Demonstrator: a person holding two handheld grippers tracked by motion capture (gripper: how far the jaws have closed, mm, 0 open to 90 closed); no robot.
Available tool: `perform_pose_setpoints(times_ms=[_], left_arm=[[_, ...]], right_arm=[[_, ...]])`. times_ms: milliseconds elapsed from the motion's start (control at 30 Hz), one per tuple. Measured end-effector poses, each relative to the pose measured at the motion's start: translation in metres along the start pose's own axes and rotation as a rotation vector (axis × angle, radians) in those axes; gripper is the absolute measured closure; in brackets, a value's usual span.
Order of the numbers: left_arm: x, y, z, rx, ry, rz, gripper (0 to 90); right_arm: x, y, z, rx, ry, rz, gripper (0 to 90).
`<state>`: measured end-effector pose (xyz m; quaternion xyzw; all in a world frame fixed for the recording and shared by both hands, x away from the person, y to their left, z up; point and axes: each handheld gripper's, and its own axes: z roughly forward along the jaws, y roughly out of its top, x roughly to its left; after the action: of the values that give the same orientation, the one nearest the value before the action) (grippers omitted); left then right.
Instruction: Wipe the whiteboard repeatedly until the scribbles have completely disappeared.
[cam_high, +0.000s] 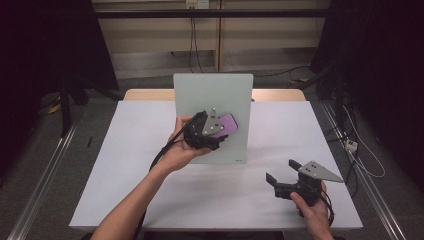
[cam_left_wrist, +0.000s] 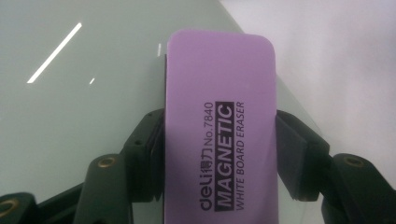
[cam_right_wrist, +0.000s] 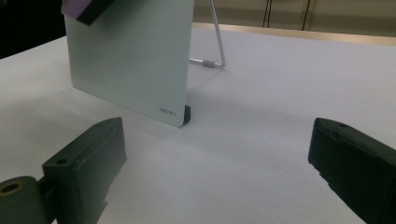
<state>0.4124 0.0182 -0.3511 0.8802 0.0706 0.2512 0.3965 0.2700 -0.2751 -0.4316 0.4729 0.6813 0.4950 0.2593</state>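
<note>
The landmark here is the pale glass whiteboard (cam_high: 212, 100) that stands propped near the middle of the white table (cam_high: 125, 175), leaning back on a thin wire stand (cam_right_wrist: 215, 35) behind it.

The left gripper (cam_high: 220, 132) is up against the front face of the whiteboard, roughly at its middle height. Its fingers (cam_left_wrist: 149, 144) are closed on the long sides of a purple magnetic eraser (cam_left_wrist: 219, 121), one pad pressing each edge, and the eraser's printed purple back faces the gripper's own camera. In the high view the eraser (cam_high: 227, 124) sticks out to the right of the gripper's grey plate, over the board's surface. In the right gripper view its dark felt underside lies at the top of the board's face (cam_right_wrist: 81, 11); whether it presses on the glass or sits just off it cannot be told.

The right gripper (cam_high: 280, 171) rests low over the table, in front of the whiteboard and off to its right, well apart from it. Its fingers (cam_right_wrist: 86, 163) stand wide open with nothing but bare table between them, pointing toward the board's lower corner
</note>
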Motion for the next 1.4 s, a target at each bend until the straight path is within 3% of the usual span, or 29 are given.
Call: perform_pose_setpoints(times_ms=[433,500,633,767,867,967,1100,1167,1267,1400], left_arm=[[-0.038,-0.028,0.026,0.138,-0.139,0.069,40.6],[-0.042,-0.031,0.03,0.151,-0.167,0.064,40.6],[-0.042,-0.034,0.03,0.151,-0.175,0.047,40.6],[-0.04,-0.033,0.025,0.124,-0.144,0.035,40.7],[-0.03,-0.033,0.018,0.083,-0.13,-0.013,40.6],[-0.022,-0.032,0.008,0.054,-0.087,-0.029,40.6],[-0.006,-0.031,-0.009,-0.015,-0.016,-0.093,40.6],[0.001,-0.031,-0.017,-0.042,0.011,-0.107,40.6],[0.009,-0.03,-0.031,-0.084,0.011,-0.131,40.6],[0.01,-0.029,-0.043,-0.094,0.004,-0.139,40.6]], right_arm=[[0.001,0.0,-0.001,-0.002,-0.001,-0.005,3.9],[0.0,0.0,-0.001,-0.001,-0.004,-0.001,3.9],[0.0,0.0,-0.001,-0.002,-0.002,-0.001,3.9],[0.0,0.0,-0.001,-0.001,-0.002,-0.002,3.9],[0.0,0.0,-0.001,-0.003,-0.004,0.001,3.9],[0.0,0.0,0.0,-0.001,-0.002,0.005,3.9],[0.0,0.0,0.0,-0.003,-0.001,0.009,3.9],[0.0,0.0,0.0,-0.003,-0.001,0.012,3.9],[0.0,0.0,0.0,0.001,0.0,0.007,4.0],[0.0,0.0,-0.001,0.0,0.001,0.004,4.0]])
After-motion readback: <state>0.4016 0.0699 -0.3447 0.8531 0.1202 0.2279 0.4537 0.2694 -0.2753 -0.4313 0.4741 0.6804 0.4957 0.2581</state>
